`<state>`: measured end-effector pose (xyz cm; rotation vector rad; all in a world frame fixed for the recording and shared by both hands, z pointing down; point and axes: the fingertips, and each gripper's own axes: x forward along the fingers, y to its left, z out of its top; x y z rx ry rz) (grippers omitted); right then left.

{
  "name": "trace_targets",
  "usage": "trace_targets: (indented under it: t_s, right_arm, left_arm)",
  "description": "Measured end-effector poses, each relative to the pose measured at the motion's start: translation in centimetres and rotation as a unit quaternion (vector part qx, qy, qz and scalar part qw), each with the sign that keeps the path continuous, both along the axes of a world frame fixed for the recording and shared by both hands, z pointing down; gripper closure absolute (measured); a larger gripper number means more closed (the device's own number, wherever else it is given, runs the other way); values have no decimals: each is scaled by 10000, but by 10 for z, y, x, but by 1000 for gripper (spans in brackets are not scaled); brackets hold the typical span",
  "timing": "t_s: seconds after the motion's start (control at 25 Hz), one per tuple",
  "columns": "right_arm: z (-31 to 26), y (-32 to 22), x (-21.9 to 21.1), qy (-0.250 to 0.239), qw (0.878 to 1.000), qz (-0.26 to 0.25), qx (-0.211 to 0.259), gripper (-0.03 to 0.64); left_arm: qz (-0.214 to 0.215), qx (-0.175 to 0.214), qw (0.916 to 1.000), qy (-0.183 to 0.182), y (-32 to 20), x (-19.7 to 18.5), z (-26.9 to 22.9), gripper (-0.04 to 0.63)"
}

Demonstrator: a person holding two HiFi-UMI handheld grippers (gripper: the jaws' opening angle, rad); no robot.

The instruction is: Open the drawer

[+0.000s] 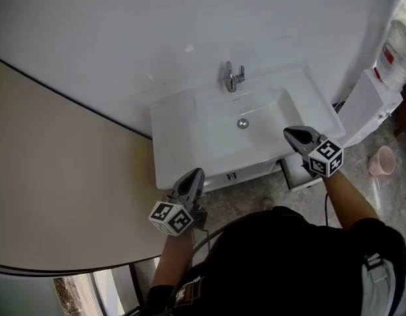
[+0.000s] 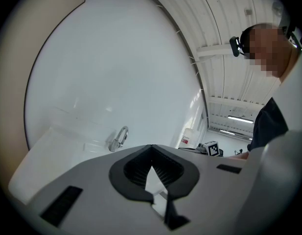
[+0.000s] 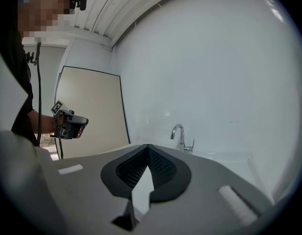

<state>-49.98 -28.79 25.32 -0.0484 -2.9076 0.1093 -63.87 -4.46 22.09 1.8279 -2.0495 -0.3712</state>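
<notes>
A white sink vanity (image 1: 179,127) stands against the wall, with two small handles (image 1: 231,175) on its cabinet front. Under its right end a white drawer (image 1: 301,175) looks pulled out. My left gripper (image 1: 195,174) hovers at the vanity's front left corner. Its jaws meet at the tips with nothing between them, as the left gripper view (image 2: 151,146) also shows. My right gripper (image 1: 290,134) hangs over the counter's front right, above the drawer. Its jaws are likewise closed and empty (image 3: 148,146). Neither gripper touches the drawer or the handles.
A chrome faucet (image 1: 232,76) and the basin drain (image 1: 242,123) sit mid-counter. A white water dispenser (image 1: 370,104) with a bottle stands at the right, and a pink cup (image 1: 381,161) is on the floor beside it. A beige panel (image 1: 51,176) fills the left.
</notes>
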Motion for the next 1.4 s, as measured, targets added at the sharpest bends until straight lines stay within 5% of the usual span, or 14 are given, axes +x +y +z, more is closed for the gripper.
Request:
trace_targets:
  t_s: [0.44, 0.76, 1.2, 1.4]
  right_arm:
    - [4, -61, -72, -284, 9994, -163, -137, 623]
    - [-1, -130, -137, -379, 9974, -592, -159, 623]
    - [-17, -130, -193, -385, 9989, -269, -64, 623]
    - [-29, -111, -204, -511, 9965, 279, -592, 623]
  left_arm:
    - [-679, -351, 9962, -416, -10, -66, -14, 594]
    - [-1151, -459, 9913, -437, -69, -127, -22, 594]
    - [-870, -170, 9952, -408, -79, -207, -28, 594]
    - [-564, -105, 9969, -536, -68, -241, -34, 594]
